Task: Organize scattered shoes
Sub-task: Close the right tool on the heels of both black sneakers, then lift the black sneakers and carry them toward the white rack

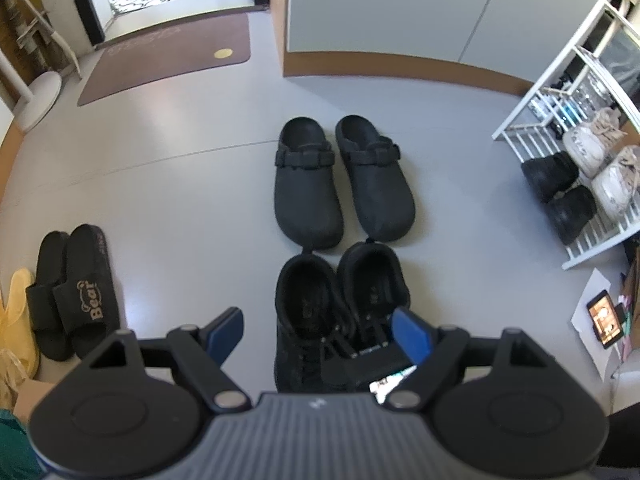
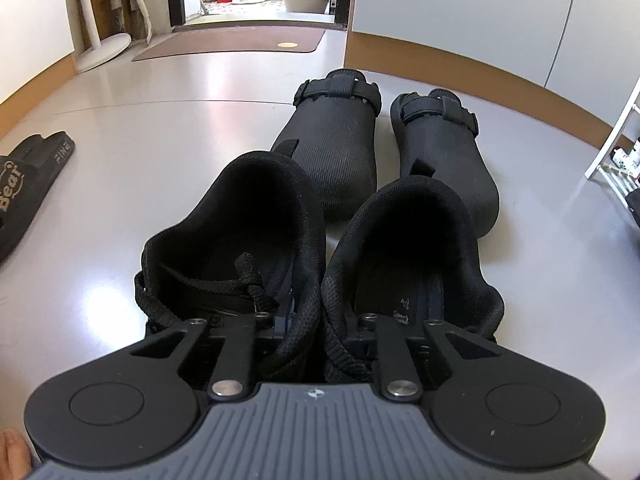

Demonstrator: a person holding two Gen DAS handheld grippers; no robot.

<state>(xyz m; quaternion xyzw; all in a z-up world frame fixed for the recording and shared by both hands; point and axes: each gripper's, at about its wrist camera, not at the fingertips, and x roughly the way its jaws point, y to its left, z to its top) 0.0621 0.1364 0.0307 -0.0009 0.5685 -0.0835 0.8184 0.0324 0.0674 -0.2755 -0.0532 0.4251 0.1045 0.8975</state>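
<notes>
A pair of black lace-up sneakers (image 2: 240, 220) (image 2: 412, 240) stands side by side on the grey floor, heels pointing away from me. My right gripper (image 2: 320, 320) reaches in from the lace end with one finger inside each shoe. It is shut on the two touching inner walls, and its fingertips are hidden by the shoes. Just beyond lies a pair of black clogs (image 2: 332, 148), toes toward the sneakers. In the left wrist view, my left gripper (image 1: 320, 332) hangs open above the sneakers (image 1: 308, 304), blue pads (image 1: 226, 330) wide apart and touching nothing.
Black "Bear" slides (image 1: 76, 292) and a yellow slipper (image 1: 16, 312) lie at the left. A white shoe rack (image 1: 520, 148) at the right holds white sneakers and black shoes. A phone (image 1: 604, 318) lies on paper nearby. A brown mat (image 1: 168, 56) fronts the far doorway.
</notes>
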